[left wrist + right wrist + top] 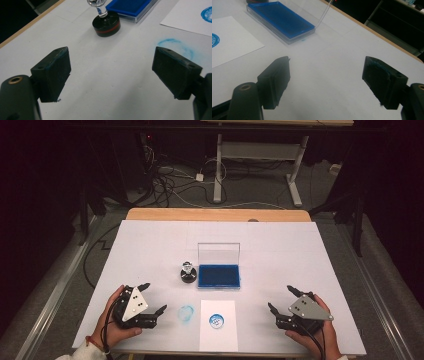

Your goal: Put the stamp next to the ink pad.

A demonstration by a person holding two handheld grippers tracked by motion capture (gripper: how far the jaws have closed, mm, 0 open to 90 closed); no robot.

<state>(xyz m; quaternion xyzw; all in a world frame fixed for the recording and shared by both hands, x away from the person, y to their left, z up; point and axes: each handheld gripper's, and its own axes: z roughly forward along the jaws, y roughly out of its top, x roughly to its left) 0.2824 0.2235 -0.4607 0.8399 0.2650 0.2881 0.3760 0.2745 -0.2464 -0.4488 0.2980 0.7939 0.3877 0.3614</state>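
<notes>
The stamping looks mostly done: the paper sheet point(218, 340) between the two grippers already carries a blue round print point(216, 321), and a fainter blue smear point(186, 314) marks the tabletop point(300, 250) just beside the left gripper point(152, 297). The stamp point(187, 272) stands upright ahead of that gripper, just beside the open ink pad point(219, 276). Both the left and the right gripper point(281, 301) rest with jaws spread, holding nothing. What the print shows is too small to read.

The stamp point(187, 272) stands just left of the ink pad point(219, 275), behind the paper point(218, 334).
</notes>
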